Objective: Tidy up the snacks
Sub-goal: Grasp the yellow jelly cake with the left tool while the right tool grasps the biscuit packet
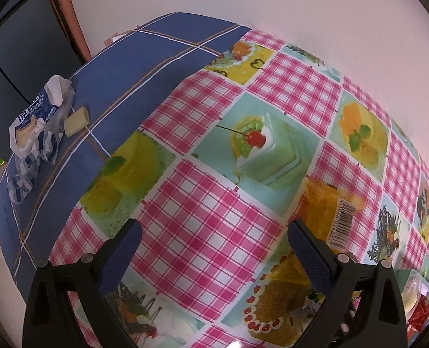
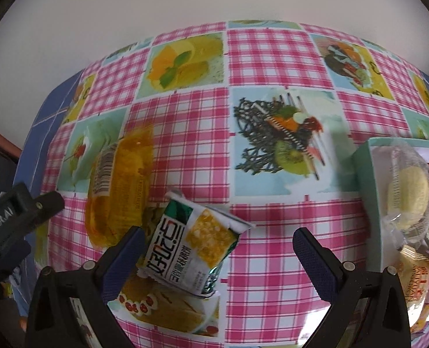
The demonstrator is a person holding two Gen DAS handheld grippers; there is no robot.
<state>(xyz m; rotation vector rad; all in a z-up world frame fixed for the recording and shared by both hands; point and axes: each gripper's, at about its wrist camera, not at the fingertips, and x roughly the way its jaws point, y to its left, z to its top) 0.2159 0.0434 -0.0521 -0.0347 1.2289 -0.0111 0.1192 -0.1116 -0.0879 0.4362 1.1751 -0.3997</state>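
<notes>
While both tongs hang over the patterned cloth, the scene reads as follows.

Left tongs point(image 1: 214, 249): spread wide, nothing between the fingers, hovering above the pink-checked tablecloth point(image 1: 208, 203).
Right tongs point(image 2: 218, 256): spread wide too; the green-and-white snack packet point(image 2: 194, 243) lies on the cloth between the fingers, nearer the left finger point(image 2: 121, 258), whether touching it I cannot tell.
Yellow packet point(image 2: 118, 191): a translucent orange-yellow wrapper with a barcode label, lying on the surface just left of the green-and-white snack packet; in the left wrist view the same wrapper point(image 1: 330, 203) sits just beyond the right finger of the left tongs.
Box point(image 2: 371, 191): a pale green open box at the right edge of the surface, holding a clear-wrapped round pale cake point(image 2: 408, 191) and other wrapped snacks, with red packaging beside them.
Blue cloth point(image 1: 144, 66): covers the far left part of the surface, beside the pink-checked cloth.
Blue-and-white wrapper point(image 1: 37, 124): torn open and crumpled on the blue cloth, well apart from both tongs.
Cream piece point(image 1: 76, 121): a small pale block just beside that wrapper.
Left tool seen from the right: its black body point(image 2: 17, 217) shows at the left edge of the right wrist view.
</notes>
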